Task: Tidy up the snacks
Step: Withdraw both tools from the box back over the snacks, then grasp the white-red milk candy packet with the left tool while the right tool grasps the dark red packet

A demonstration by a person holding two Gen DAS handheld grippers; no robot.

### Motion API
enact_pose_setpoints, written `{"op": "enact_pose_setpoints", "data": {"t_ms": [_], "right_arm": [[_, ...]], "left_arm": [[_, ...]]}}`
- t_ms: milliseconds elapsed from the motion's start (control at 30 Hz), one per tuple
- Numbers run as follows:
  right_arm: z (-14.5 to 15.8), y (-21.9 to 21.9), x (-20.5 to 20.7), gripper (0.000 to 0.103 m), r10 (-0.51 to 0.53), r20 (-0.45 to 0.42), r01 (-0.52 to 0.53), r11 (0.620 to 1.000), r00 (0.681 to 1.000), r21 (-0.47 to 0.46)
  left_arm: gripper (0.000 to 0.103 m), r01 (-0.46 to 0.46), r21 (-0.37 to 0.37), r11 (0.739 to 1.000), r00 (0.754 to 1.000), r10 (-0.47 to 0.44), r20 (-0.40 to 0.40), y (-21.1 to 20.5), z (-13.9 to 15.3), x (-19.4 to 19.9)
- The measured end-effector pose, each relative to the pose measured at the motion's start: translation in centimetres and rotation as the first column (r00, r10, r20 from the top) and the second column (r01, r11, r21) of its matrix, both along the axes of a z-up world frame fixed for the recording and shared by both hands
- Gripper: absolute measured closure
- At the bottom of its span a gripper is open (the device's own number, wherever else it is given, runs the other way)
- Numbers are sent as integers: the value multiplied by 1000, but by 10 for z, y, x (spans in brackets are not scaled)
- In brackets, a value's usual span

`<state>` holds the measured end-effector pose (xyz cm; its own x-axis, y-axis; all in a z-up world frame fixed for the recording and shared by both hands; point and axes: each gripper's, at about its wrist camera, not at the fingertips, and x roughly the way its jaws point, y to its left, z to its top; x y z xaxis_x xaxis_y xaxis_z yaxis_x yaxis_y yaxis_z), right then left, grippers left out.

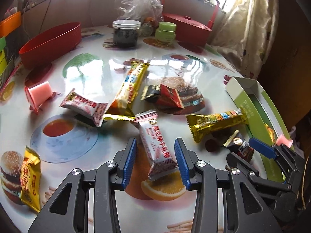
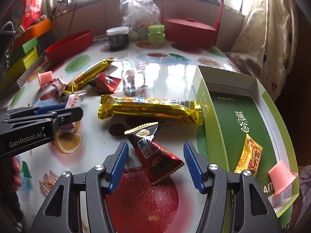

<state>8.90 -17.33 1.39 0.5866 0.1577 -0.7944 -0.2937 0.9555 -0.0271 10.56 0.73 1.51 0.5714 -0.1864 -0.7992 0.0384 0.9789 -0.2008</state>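
Both grippers sit low over the table (image 1: pixel 116 62) now. Left gripper (image 1: pixel 155 161) first: I see its blue pads spread, and a white-and-red nougat packet (image 1: pixel 155 147) lies lengthwise in the gap between them. The right-hand pad looks close against the packet's crimped end, but I can't tell whether it touches; the left-hand pad stands clearly off it.

Over to my right gripper (image 2: pixel 155 165): jaws wide apart, and a black-and-red snack packet (image 2: pixel 153 151) lies on the table between the fingers, angled, with daylight on both sides. Neither pad is on it.

Just beyond that packet, a long gold bar (image 2: pixel 149 108) lies crosswise, one end right up against the side of the green box (image 2: pixel 211 116). Inside the box I have a yellow packet (image 2: pixel 248 157) and a pink jelly cup (image 2: pixel 281 176) near its front corner.

Further out in the left view: another gold bar (image 1: pixel 128 89) lying diagonally, a second nougat packet (image 1: pixel 83 105) beside it, a red packet (image 1: pixel 169 96), a pink cup (image 1: pixel 38 93) tipped over, a yellow packet (image 1: pixel 30 178) at the near left edge. At the back, a red bowl (image 1: pixel 50 42), a dark jar (image 1: pixel 126 34), a green jar (image 1: pixel 165 33), a red basket (image 1: pixel 186 28).
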Motion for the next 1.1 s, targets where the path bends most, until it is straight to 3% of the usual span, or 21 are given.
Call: {"op": "enact_pose_setpoints", "data": {"t_ms": [233, 367, 433, 500, 733, 1100], "right_arm": [[-1, 1, 0, 44, -2, 1, 2, 1000, 1000, -3], [0, 1, -1, 49, -11, 7, 11, 1000, 1000, -9], [0, 0, -1, 52, -17, 9, 17, 1000, 1000, -9], [1, -2, -2, 56, -22, 12, 22, 1000, 1000, -10], [2, -3, -5, 72, -21, 11, 21, 1000, 1000, 10], [3, -2, -7, 78, -23, 11, 23, 1000, 1000, 17]], "left_arm": [[61, 3, 16, 1000, 1000, -3, 12, -1, -1, 0], [62, 8, 34, 999, 1000, -9, 22, -3, -1, -2], [74, 10, 30, 1000, 1000, -10, 22, -3, -1, -2], [78, 10, 30, 1000, 1000, -10, 22, -2, -1, -1], [81, 9, 26, 1000, 1000, -9, 28, 0, -2, -2], [82, 2, 26, 1000, 1000, -3, 31, 2, -1, -4]]}}
